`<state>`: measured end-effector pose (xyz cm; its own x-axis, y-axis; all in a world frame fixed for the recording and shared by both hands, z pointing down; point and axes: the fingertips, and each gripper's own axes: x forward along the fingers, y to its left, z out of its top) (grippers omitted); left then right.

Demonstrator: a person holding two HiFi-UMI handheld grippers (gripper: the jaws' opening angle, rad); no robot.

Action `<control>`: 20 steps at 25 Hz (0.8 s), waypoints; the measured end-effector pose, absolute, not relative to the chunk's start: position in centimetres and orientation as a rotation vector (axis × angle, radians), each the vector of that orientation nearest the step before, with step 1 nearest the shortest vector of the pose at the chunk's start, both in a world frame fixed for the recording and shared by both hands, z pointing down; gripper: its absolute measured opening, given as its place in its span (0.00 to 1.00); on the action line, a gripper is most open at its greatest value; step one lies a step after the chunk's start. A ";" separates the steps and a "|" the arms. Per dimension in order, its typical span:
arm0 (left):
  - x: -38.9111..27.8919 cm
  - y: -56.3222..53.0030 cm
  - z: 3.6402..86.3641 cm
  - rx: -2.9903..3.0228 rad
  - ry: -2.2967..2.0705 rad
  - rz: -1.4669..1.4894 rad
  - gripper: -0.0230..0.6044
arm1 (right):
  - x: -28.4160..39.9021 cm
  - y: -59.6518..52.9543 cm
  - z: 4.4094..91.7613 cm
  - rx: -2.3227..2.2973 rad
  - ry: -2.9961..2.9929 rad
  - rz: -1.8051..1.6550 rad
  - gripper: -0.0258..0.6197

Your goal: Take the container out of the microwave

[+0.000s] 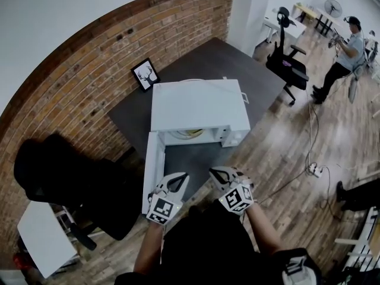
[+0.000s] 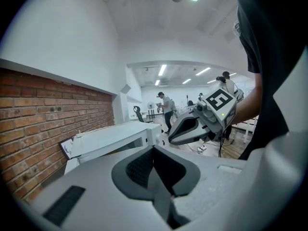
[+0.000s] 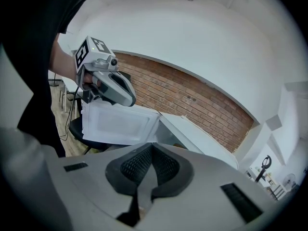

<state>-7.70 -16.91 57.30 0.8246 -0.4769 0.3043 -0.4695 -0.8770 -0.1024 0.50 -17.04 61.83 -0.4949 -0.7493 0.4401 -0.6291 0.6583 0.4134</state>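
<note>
- Dead ahead of left gripper (image 1: 180, 177) & right gripper (image 1: 218, 172): dark table (image 1: 196, 61) carrying white microwave (image 1: 199, 103), its open front facing both tools.
- Microwave door (image 1: 153, 171) stands wide open, swung out toward the person, just beside left gripper on its left.
- Container (image 1: 187, 134), pale & round-looking, sits inside the cavity. It is ahead of the grippers & well apart from both. Oven top hides most of it, so no long axis can be read.
- Left gripper: jaws pressed together, nothing in them. It lines up approx. w/ container & is prob. the nearer of the two.
- Right gripper: jaws likewise closed & empty. It is offset to container's right, w/ bare tabletop btwn it & the cavity.
- Judgement: either tool must open its jaws before going fwd into the cavity.
</note>
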 end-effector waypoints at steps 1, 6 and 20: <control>-7.8 -16.9 57.4 -2.980 0.768 -0.509 0.04 | 0.5 -17.0 61.8 1.062 -2.269 -0.265 0.04; -8.1 -16.5 57.2 -2.979 0.765 -0.509 0.04 | 0.3 -16.6 62.2 1.059 -2.262 -0.246 0.04; -9.7 -19.2 57.0 -2.962 0.900 -0.504 0.04 | -0.6 -20.5 62.7 0.984 -2.273 -0.306 0.04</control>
